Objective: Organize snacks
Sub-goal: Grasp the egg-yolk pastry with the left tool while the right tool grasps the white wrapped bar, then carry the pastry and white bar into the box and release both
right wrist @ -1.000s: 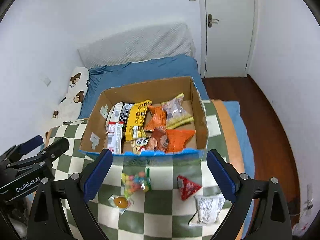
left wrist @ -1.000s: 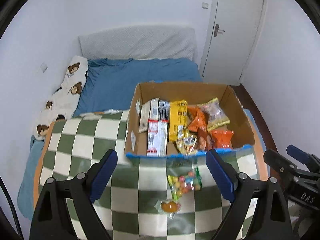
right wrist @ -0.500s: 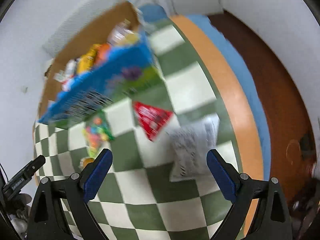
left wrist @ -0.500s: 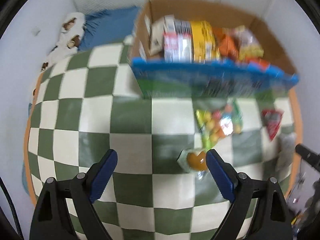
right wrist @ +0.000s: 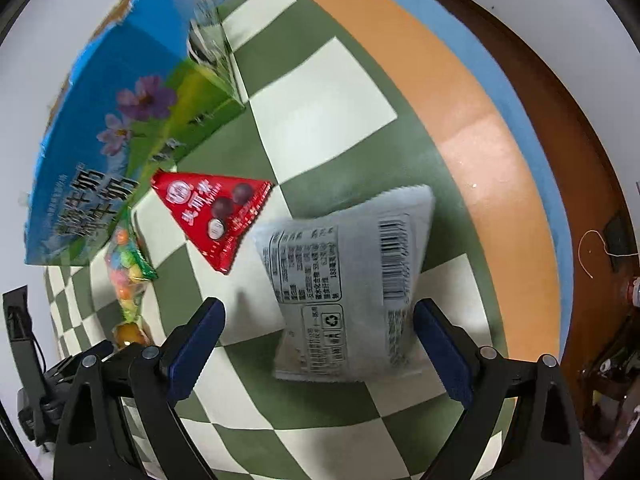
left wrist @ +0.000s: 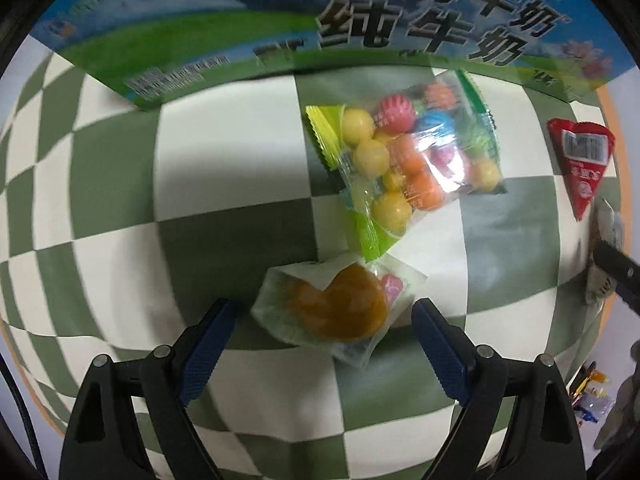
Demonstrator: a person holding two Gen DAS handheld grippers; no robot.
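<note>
My left gripper (left wrist: 324,320) is open, low over the checkered blanket, its jaws either side of a clear packet with an orange jelly (left wrist: 340,304). A bag of coloured candy balls (left wrist: 404,164) lies just beyond it, and a red triangular packet (left wrist: 582,164) to the right. My right gripper (right wrist: 320,320) is open, its jaws either side of a grey-white packet with a barcode (right wrist: 352,280). The red triangular packet (right wrist: 212,216) lies to its left, the candy bag (right wrist: 126,272) and the jelly packet (right wrist: 128,334) farther left. The snack box's blue-green printed wall (left wrist: 320,28) stands behind; it also shows in the right wrist view (right wrist: 120,120).
The green-and-white checkered blanket (right wrist: 320,92) has an orange border (right wrist: 480,140) at the bed's right edge, with a brown wooden floor (right wrist: 580,120) beyond. The left gripper's body (right wrist: 60,372) is at the lower left of the right wrist view.
Both grippers have dropped from high above the bed down close to the blanket. The left now straddles the jelly packet, the right straddles the grey-white packet. Both stay open.
</note>
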